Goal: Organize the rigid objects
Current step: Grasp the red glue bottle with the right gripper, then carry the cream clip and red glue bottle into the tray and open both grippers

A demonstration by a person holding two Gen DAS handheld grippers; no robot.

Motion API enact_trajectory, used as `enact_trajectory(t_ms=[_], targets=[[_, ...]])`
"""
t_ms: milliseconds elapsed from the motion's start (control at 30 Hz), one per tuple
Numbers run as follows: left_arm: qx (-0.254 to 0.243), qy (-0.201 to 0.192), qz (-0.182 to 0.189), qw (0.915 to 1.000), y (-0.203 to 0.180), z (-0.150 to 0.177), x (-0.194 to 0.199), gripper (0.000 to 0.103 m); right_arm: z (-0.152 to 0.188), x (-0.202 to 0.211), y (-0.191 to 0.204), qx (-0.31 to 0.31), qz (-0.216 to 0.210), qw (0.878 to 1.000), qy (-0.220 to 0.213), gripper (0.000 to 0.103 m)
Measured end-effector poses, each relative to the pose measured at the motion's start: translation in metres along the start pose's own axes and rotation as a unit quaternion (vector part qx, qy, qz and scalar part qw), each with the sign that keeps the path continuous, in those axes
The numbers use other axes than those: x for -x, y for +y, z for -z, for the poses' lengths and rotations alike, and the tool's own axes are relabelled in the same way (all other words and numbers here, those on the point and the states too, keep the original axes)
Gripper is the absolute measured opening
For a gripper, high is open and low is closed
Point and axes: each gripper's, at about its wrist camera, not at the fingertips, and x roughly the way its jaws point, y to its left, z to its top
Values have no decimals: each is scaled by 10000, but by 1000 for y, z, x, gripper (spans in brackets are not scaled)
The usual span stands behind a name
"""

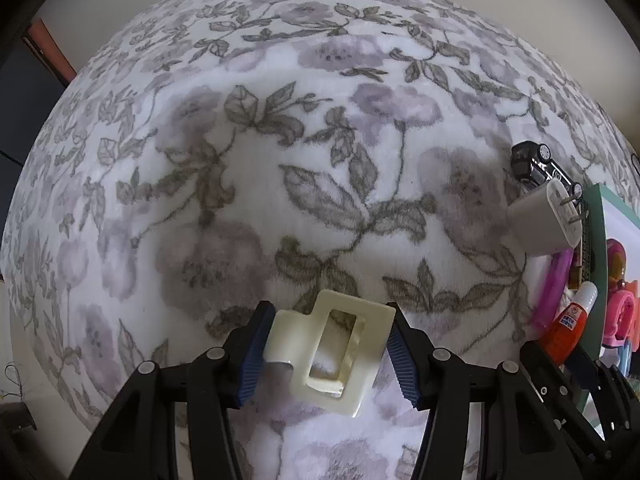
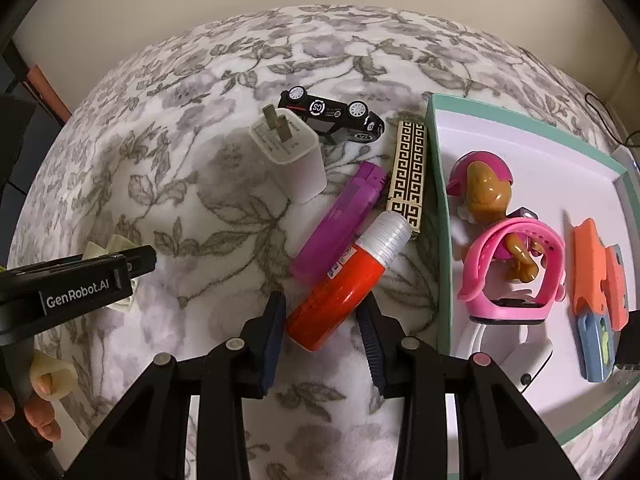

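My left tongs [image 1: 326,354] clamp a cream hair claw clip [image 1: 334,354] between their blue pads, just above a floral blanket [image 1: 280,160]. My right tongs [image 2: 322,334] stand wide around the base of a red glue bottle [image 2: 344,284]; I cannot tell if the pads touch it. Beside the bottle lie a purple lighter [image 2: 340,220], a white charger plug [image 2: 288,154], a black toy car [image 2: 332,114] on its roof, and a patterned box [image 2: 410,172]. To the right, a teal-rimmed tray [image 2: 438,200] holds a toy pup [image 2: 486,188] and a pink watch [image 2: 514,272].
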Motion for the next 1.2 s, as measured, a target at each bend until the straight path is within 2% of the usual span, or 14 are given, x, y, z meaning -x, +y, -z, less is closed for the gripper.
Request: enact_trajectory(t_ms=[467, 800, 900, 1000, 1200], targets=[[190, -41, 464, 9987, 12, -7, -1, 64, -13, 0, -20, -861, -524, 9949, 88, 39], [7, -35, 164, 9999, 6, -9, -3, 63, -15, -1, -19, -828, -471, 9954, 27, 38], [-69, -60, 75, 9999, 2, -10, -3, 52, -14, 0, -17, -717, -342, 9968, 30, 31], [-89, -82, 21, 9999, -1, -9, -2, 51, -12, 0, -13, -556, -229, 9982, 54, 24], [-12, -156, -12, 9999, -2, -3, 8, 51, -8, 8, -20, -626, -332, 9975, 53, 23]])
